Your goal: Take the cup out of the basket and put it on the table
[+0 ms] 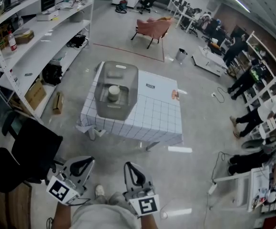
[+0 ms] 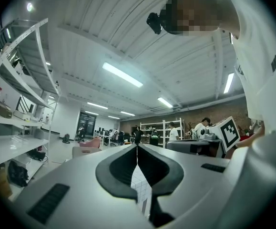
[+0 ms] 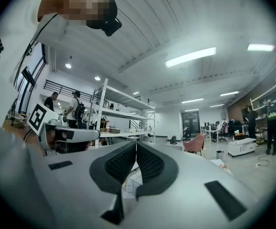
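A white cup [image 1: 114, 92] stands inside a grey see-through basket [image 1: 105, 104] on the left part of a table [image 1: 157, 116] covered with a white checked cloth. Both grippers are held low and close to the person's body, well short of the table. The left gripper [image 1: 84, 164] is shut with nothing between its jaws, its tips meeting in the left gripper view [image 2: 137, 150]. The right gripper [image 1: 133, 172] is also shut and empty, its ribbed pads [image 3: 147, 162] pressed together in the right gripper view [image 3: 136, 150]. Both gripper views look out level across the room; a strip of the checked cloth shows under the jaws.
White shelving [image 1: 37, 37] runs along the left wall, with a black chair [image 1: 30, 151] near my left. A pink chair [image 1: 152, 28] stands beyond the table. Several people [image 1: 252, 113] sit or stand by desks at the right. A small orange item [image 1: 175, 95] lies on the table's right edge.
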Demonstrator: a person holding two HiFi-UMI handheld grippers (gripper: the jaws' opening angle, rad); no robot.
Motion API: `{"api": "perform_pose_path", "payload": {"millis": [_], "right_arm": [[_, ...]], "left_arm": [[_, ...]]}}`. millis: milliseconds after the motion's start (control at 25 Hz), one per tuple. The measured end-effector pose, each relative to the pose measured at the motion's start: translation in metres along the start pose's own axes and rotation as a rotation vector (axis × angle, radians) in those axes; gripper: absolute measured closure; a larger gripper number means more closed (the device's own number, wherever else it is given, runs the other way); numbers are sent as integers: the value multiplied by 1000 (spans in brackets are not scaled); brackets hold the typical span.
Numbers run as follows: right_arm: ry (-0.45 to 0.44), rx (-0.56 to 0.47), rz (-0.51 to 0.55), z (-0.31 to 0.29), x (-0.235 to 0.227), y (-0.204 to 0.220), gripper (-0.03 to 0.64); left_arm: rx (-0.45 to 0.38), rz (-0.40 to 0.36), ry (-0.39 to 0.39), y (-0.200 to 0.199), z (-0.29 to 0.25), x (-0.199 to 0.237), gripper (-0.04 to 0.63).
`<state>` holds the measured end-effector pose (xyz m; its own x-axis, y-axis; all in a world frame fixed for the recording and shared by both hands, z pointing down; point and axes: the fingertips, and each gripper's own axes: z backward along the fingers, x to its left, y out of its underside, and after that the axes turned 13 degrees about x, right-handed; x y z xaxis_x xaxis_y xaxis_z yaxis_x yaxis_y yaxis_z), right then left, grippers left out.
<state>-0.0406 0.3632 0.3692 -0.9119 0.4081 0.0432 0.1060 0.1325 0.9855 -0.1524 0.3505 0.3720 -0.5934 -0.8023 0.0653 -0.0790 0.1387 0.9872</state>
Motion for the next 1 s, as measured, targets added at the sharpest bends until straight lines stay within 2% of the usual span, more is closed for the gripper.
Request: {"api": "perform_pose_path", "payload": {"millis": [240, 560, 1000], "right_arm": [[5, 12, 16, -36, -13, -3, 606], [-34, 9, 28, -97, -53, -6, 606], [-121, 0, 20, -165, -123, -14, 606]], "left_arm": [[-2, 16, 5, -4, -24, 30, 584], [9, 19, -30, -8, -75, 78, 584], [24, 16, -120, -25, -150, 130, 584]]}}
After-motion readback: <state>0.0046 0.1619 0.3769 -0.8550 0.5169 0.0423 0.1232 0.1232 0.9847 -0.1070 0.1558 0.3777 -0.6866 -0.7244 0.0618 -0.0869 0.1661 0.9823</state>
